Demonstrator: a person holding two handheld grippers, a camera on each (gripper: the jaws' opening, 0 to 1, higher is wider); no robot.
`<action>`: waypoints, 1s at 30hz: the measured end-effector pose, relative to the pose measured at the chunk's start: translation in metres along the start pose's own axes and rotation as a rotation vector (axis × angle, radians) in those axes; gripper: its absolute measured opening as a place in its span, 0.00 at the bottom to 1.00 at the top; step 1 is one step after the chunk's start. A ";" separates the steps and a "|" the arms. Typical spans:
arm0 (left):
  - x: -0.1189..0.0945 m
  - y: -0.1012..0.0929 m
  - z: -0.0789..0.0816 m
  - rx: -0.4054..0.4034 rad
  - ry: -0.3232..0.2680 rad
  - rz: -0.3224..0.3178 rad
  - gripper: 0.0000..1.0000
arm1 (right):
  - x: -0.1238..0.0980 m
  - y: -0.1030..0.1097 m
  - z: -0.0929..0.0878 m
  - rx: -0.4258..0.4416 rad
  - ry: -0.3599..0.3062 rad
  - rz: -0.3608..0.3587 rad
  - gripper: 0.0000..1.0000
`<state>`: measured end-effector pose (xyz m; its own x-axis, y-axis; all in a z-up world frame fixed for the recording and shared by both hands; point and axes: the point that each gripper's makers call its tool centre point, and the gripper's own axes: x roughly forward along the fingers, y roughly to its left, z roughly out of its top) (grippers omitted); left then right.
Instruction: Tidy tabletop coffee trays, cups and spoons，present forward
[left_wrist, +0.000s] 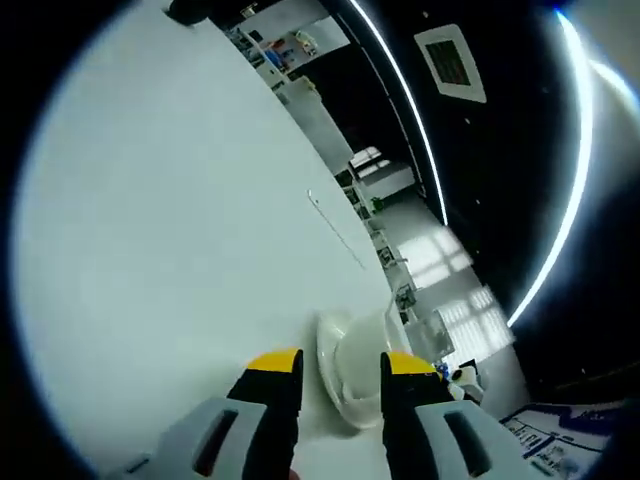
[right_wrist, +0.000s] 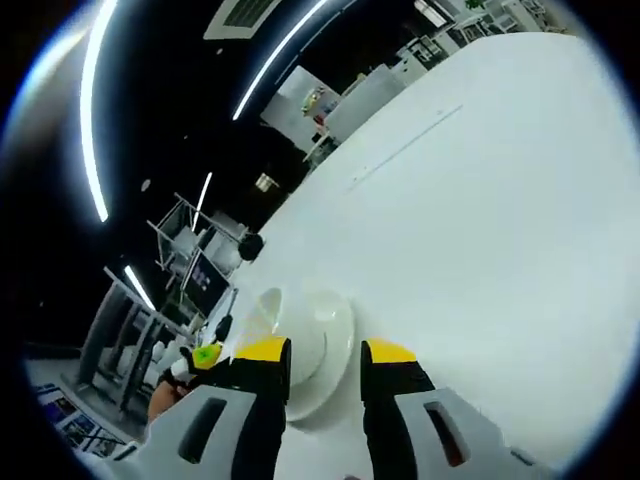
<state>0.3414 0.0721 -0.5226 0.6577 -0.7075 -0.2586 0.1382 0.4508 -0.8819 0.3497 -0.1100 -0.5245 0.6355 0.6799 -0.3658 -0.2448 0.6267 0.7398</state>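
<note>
A white saucer (right_wrist: 325, 345) with a small white cup (right_wrist: 268, 305) at its far left edge lies on the white tabletop (right_wrist: 480, 220). My right gripper (right_wrist: 325, 352) is open, its yellow-tipped jaws to either side of the saucer's near part, the left jaw overlapping its rim. From the left gripper view the same white crockery (left_wrist: 345, 365) appears just ahead of my left gripper (left_wrist: 340, 368), which is open too. There it lies nearer the right jaw, with a narrow gap to the left jaw. I cannot tell whether either gripper touches it.
The table edge (left_wrist: 345, 215) runs diagonally with a thin seam line (right_wrist: 405, 145) across the top. Beyond it are shelving (left_wrist: 280, 45), metal racks (right_wrist: 190, 240) and dark ceiling with light strips. A dark object (right_wrist: 250, 245) sits at the table edge.
</note>
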 end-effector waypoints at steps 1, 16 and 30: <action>0.003 -0.001 -0.003 -0.003 0.012 -0.004 0.32 | 0.002 0.000 -0.002 0.004 0.011 -0.001 0.29; 0.028 -0.001 -0.019 -0.083 0.079 -0.013 0.35 | 0.020 -0.009 -0.012 0.048 0.070 -0.003 0.27; 0.043 0.005 -0.019 -0.113 0.088 0.021 0.26 | 0.031 -0.013 -0.018 0.081 0.090 -0.014 0.19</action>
<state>0.3563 0.0331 -0.5453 0.5914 -0.7456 -0.3071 0.0372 0.4057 -0.9132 0.3594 -0.0899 -0.5561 0.5693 0.7049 -0.4230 -0.1741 0.6063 0.7760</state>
